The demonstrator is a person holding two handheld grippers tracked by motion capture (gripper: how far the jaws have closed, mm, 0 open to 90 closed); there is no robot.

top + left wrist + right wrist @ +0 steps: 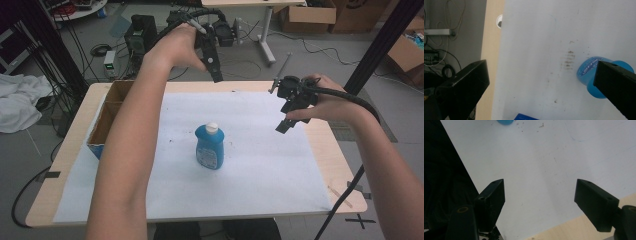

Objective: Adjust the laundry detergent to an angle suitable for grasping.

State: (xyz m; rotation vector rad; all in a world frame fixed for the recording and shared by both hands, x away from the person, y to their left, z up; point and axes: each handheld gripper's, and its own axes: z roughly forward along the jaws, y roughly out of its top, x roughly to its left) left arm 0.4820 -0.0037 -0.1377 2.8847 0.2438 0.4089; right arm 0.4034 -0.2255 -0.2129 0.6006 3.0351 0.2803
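A blue bottle [209, 147] with a white cap stands upright near the middle of the white sheet [260, 165]. My left gripper [215, 70] hangs high over the sheet's far edge, behind the bottle, jaws open and empty. In the left gripper view the blue bottle [589, 76] lies ahead, partly behind the right jaw. My right gripper [284, 125] hovers above the sheet to the bottle's right, open and empty. The right gripper view catches a sliver of the blue bottle [504, 122] at its top edge, far from the jaws.
An open cardboard box [107, 117] with a blue front sits at the table's left edge. A wooden stick [340, 196] lies near the right front corner. A cable hole [499, 21] pierces the tabletop. Cables, equipment and boxes crowd the floor beyond the table.
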